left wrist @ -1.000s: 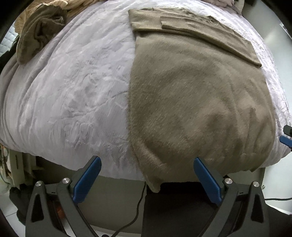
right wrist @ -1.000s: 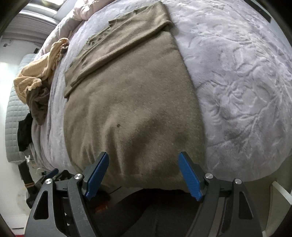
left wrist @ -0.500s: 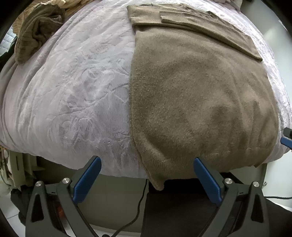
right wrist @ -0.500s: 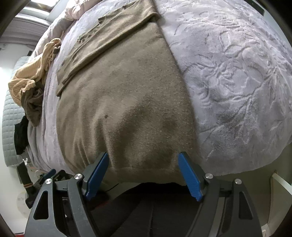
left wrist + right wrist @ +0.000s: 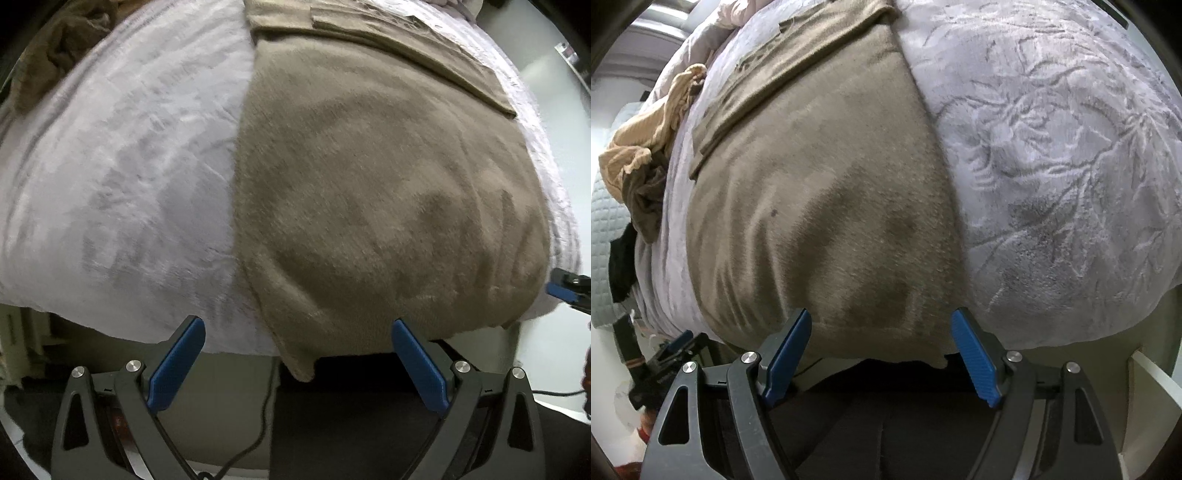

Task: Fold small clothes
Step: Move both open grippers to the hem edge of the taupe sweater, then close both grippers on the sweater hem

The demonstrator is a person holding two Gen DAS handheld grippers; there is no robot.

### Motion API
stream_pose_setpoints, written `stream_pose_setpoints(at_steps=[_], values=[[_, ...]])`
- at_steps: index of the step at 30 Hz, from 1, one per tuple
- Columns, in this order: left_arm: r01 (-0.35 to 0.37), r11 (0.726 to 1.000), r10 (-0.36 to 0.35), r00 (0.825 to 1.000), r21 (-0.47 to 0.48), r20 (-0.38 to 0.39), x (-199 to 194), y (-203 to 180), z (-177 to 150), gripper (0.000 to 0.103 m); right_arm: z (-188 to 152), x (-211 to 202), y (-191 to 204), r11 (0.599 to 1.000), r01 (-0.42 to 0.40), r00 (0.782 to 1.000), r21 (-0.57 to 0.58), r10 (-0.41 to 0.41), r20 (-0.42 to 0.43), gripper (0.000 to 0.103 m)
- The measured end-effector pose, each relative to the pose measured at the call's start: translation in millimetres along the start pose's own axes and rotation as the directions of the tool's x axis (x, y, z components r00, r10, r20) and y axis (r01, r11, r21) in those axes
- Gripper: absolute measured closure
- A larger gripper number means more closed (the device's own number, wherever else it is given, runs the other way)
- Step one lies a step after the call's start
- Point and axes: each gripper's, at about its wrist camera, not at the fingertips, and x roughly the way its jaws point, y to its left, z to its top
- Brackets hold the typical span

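A brown knit sweater [image 5: 388, 192] lies flat on the pale lilac bedspread [image 5: 122, 177], its sleeves folded across the far end. Its hem hangs slightly over the near edge of the bed. My left gripper [image 5: 297, 356] is open, its blue pads straddling the hem's left corner [image 5: 299, 365] without touching it. In the right wrist view the same sweater [image 5: 820, 206] fills the middle. My right gripper [image 5: 881, 352] is open too, poised just over the hem near its right corner [image 5: 936, 360]. The right gripper's tip [image 5: 565, 290] peeks in at the edge of the left wrist view.
A heap of tan and dark brown clothes [image 5: 642, 162] lies at the far left side of the bed, also visible as a brown bundle [image 5: 62, 48]. A black cable [image 5: 264, 402] hangs below the bed's edge. Embossed bedspread [image 5: 1060, 155] extends right of the sweater.
Both grippers have sunk closer to the sweater's near hem, so the bed looms larger. Jaws stayed wide. The sweater has not moved.
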Motion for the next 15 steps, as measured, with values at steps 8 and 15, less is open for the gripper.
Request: stream_pose_setpoints(at_steps=[8, 15], values=[[0.071, 0.998, -0.071, 0.997, -0.003, -0.045, 25, -2, -8, 0.001, -10, 23, -21, 1.0, 0.011, 0.997, -0.016, -0.012, -0.074, 0.022], [0.09, 0.995, -0.092, 0.994, -0.033, -0.055, 45, -1, -10, 0.017, -20, 50, -39, 0.999, 0.015, 0.991, -0.033, -0.019, -0.135, 0.022]])
